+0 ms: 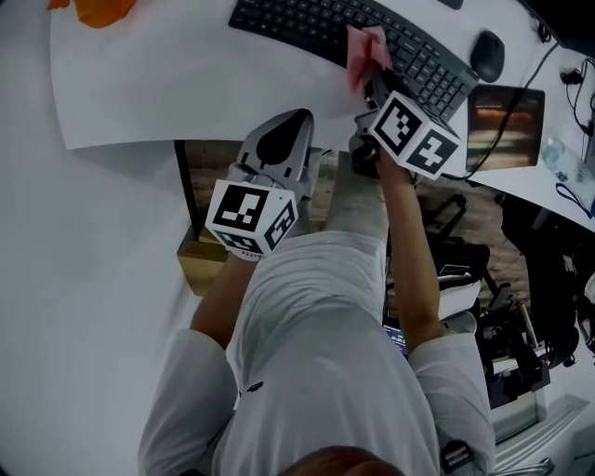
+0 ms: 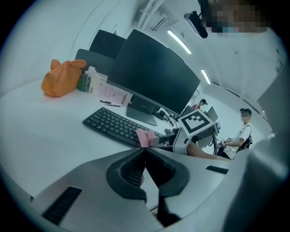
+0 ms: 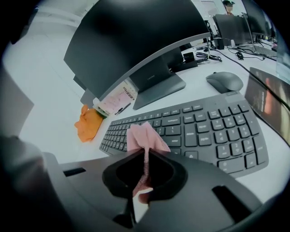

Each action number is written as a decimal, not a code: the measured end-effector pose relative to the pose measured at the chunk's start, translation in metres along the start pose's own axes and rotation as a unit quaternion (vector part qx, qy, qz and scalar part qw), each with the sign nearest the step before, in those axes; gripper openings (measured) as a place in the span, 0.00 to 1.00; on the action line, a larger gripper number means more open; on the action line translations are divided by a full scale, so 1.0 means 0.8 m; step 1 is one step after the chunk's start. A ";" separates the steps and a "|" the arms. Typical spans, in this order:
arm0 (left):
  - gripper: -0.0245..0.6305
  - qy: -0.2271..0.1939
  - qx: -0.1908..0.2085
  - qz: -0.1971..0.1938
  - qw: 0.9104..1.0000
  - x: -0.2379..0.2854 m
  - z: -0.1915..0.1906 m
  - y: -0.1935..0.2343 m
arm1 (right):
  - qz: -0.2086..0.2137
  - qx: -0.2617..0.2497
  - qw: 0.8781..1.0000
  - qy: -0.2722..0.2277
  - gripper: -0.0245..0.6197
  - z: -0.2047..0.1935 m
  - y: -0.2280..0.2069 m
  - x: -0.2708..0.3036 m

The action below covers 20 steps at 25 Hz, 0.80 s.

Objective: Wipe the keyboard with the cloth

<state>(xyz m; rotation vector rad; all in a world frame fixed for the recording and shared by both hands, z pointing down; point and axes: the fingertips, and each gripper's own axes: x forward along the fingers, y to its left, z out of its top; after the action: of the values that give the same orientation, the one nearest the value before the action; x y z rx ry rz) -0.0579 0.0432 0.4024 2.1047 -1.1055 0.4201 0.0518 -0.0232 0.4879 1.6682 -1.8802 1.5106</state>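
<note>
A black keyboard (image 1: 307, 26) lies on the white desk (image 1: 186, 84), in front of a dark monitor (image 3: 136, 41). My right gripper (image 1: 374, 74) is shut on a pink cloth (image 1: 364, 51), whose bunched end stands over the keyboard's near edge. From the right gripper view the cloth (image 3: 144, 138) rises from between the jaws above the keys (image 3: 204, 131). My left gripper (image 1: 279, 139) hangs shut and empty over the desk's front edge, left of the right one. The left gripper view also shows the keyboard (image 2: 113, 126), the cloth (image 2: 145, 136) and the right gripper (image 2: 156, 141).
A black mouse (image 1: 487, 54) sits right of the keyboard beside a dark tablet (image 1: 505, 125). An orange bag (image 1: 100, 9) lies at the far left of the desk, with papers (image 3: 117, 102) by the monitor foot. Chair and equipment crowd the floor at right.
</note>
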 end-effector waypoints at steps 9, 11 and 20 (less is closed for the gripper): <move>0.07 0.019 0.018 -0.022 0.999 0.019 -0.007 -0.032 | -0.027 0.021 0.999 -0.015 0.07 0.002 -0.050 -0.032; 0.07 0.021 0.023 -0.027 0.999 0.024 -0.004 -0.038 | -0.033 0.025 0.999 -0.019 0.07 0.004 -0.060 -0.039; 0.07 0.033 0.042 -0.052 0.997 0.042 -0.002 -0.068 | -0.067 0.045 0.996 -0.036 0.07 0.008 -0.109 -0.074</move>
<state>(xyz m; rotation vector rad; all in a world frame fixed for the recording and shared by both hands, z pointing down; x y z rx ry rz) 0.0059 0.0454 0.3989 2.1938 -0.9498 0.4893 0.1471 0.0226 0.4899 1.8720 -1.7189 1.5224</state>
